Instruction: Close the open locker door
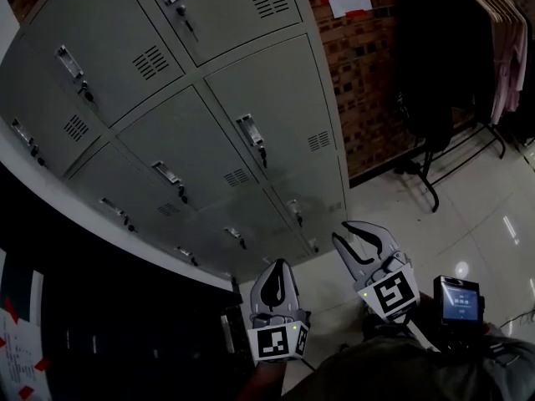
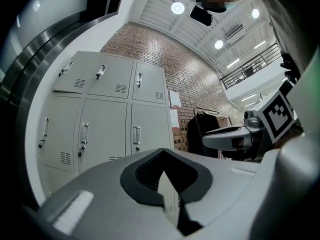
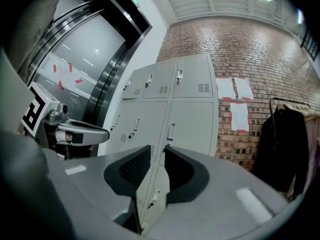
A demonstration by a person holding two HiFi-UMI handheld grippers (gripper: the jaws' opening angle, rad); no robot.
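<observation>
The lockers (image 1: 209, 98) are filling the upper left with every door looking flush, so probably no push is needed: the left gripper (image 1: 277, 263) is hanging low, pressed together and empty, and the right gripper (image 1: 342, 230) is standing slightly parted, holding nothing.

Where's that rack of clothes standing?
In the head view the clothes rack stands at upper right, by the brick wall, right of the lockers.

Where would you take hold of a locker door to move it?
Probably by its metal handle, from straight in front, jaws either side. It is a narrow upright bar near the door's edge, and it seems to stand out from the flat door.
</observation>
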